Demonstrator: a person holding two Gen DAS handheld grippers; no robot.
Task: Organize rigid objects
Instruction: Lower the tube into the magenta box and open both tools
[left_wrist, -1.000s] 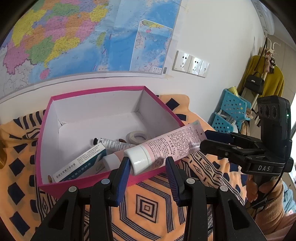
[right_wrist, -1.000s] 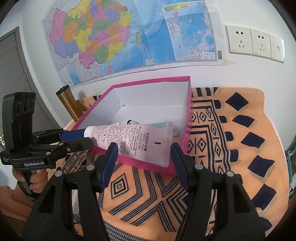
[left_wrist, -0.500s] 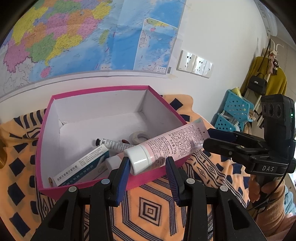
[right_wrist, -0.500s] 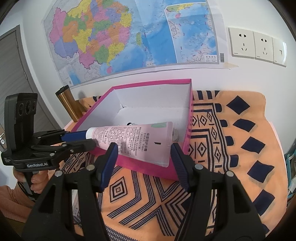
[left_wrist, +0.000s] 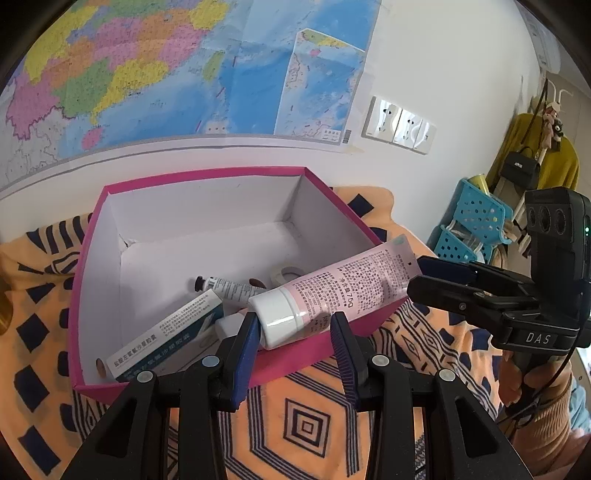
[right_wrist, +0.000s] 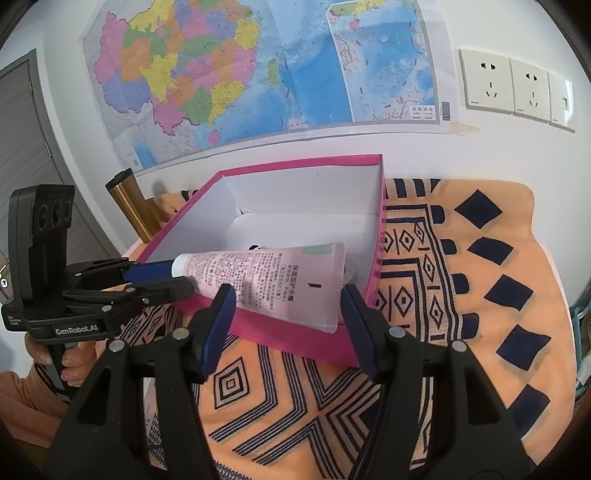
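Observation:
A pink tube (left_wrist: 351, 280) with a white cap hangs slanted over the near right corner of the pink box (left_wrist: 207, 171). My left gripper (left_wrist: 293, 332) is shut on the cap; the right wrist view shows the same grip (right_wrist: 183, 276). The tube (right_wrist: 266, 273) lies crosswise just ahead of my right gripper (right_wrist: 288, 295), whose fingers stand apart. One fingertip is beside the flat crimped end and the other in front of the tube's body. In the box lie a blue-and-white carton (left_wrist: 166, 332), a slim tube (left_wrist: 229, 288) and a tape roll (left_wrist: 286, 273).
The box (right_wrist: 295, 162) sits on an orange cloth with dark patterns (right_wrist: 480, 295), against a wall with a map and sockets. A gold cylinder (right_wrist: 133, 203) stands left of the box. Blue baskets (left_wrist: 476, 218) stand off to the right.
Both views drift slightly. The tube keeps its place between the two grippers, and neither pair of jaws has moved.

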